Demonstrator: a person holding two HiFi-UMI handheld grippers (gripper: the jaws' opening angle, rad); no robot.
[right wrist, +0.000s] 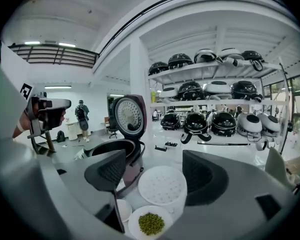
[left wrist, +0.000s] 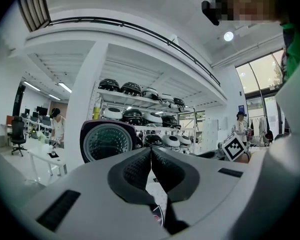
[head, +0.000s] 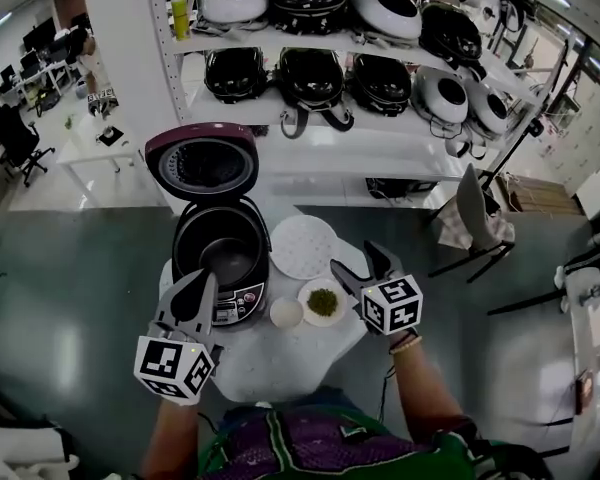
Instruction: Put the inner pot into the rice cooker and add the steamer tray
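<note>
Right gripper (right wrist: 156, 176) has its jaws wide apart with nothing between the pads. Through the gap I see the white steamer tray (right wrist: 162, 186) lying flat on the table (head: 280, 360), just beside the open rice cooker (head: 182, 253). Left gripper (head: 202, 283) is closed tight on nothing and hovers in front of the cooker's control panel. The inner pot (head: 230, 253) seems to me already seated in the cooker, so I judge that the step in hand is to take the tray.

The tray is thin and wide, so I would bring the right gripper lower and more level. I would put one jaw under the rim and one above it, and pinch only the rim. The dish of green beans (head: 322, 301) and the small white bowl (head: 285, 314) stand just beside the tray's near edge, so I would come from the right side and not push them. Once it is lifted, I would keep the tray level, carry it over the pot clear of the raised lid (head: 202, 163), and lower it until the rim sits evenly all around.
</note>
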